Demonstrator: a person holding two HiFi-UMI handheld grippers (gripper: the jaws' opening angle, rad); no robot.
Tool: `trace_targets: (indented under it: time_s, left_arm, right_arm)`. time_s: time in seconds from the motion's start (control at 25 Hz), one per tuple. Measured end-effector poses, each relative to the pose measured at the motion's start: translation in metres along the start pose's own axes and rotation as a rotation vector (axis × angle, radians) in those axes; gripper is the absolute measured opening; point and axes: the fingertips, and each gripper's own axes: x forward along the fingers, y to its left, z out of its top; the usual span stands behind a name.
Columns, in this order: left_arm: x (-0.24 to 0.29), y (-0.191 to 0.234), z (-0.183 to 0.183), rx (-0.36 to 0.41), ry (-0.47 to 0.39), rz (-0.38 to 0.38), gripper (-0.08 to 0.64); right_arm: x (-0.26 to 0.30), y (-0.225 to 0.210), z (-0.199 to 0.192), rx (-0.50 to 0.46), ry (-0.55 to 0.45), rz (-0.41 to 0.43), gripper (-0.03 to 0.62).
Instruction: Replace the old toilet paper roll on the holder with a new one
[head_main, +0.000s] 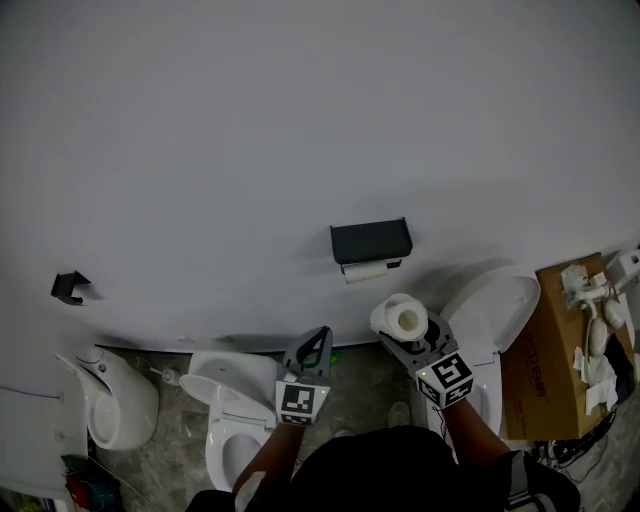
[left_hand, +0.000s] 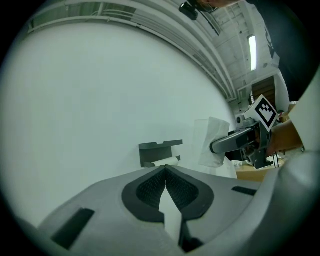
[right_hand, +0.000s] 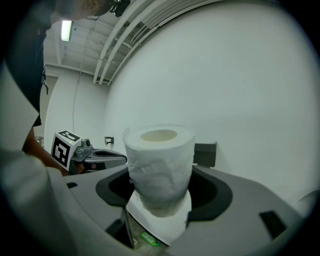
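Observation:
A black toilet paper holder (head_main: 370, 240) is fixed to the white wall, with a thin, nearly used-up old roll (head_main: 368, 270) under its cover. My right gripper (head_main: 408, 326) is shut on a full new white roll (head_main: 398, 315), held just below and right of the holder. In the right gripper view the new roll (right_hand: 160, 150) stands upright between the jaws, with the holder (right_hand: 205, 154) behind it. My left gripper (head_main: 318, 336) is shut and holds nothing, below and left of the holder. In the left gripper view its tips (left_hand: 165, 171) point at the holder (left_hand: 160, 151) and old roll (left_hand: 166, 161).
A white toilet (head_main: 235, 420) stands on the floor below the left gripper, another with a raised lid (head_main: 490, 310) at the right. A cardboard box (head_main: 555, 360) with white parts sits far right. A white fixture (head_main: 115, 400) and a black wall hook (head_main: 70, 287) are at the left.

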Motion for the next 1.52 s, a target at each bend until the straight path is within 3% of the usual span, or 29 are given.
trace_targets:
  time_s: [0.2, 0.4, 0.48, 0.84, 1.16, 1.52]
  left_arm:
    - [0.028, -0.013, -0.003, 0.061, 0.043, -0.003, 0.006]
    - [0.056, -0.022, -0.008, 0.189, 0.121, 0.020, 0.008]
    - [0.066, -0.023, -0.010, 0.266, 0.153, 0.023, 0.019]
    - [0.114, -0.024, -0.022, 0.677, 0.337, 0.046, 0.195]
    - [0.142, -0.017, -0.031, 1.007, 0.422, 0.089, 0.206]
    - [0.165, -0.010, -0.037, 1.155, 0.470, 0.112, 0.215]
  right_arm:
    - [-0.006, -0.018, -0.013, 0.017, 0.024, 0.012, 0.298]
    - [-0.012, -0.040, -0.017, 0.025, 0.025, 0.007, 0.298]
    - [-0.012, -0.048, -0.017, 0.022, 0.024, 0.004, 0.298]
    - [-0.015, -0.079, -0.018, -0.012, 0.037, -0.001, 0.298]
    - [-0.012, -0.093, -0.020, -0.009, 0.045, 0.001, 0.298]
    - [-0.005, -0.099, -0.020, 0.000, 0.051, 0.024, 0.298]
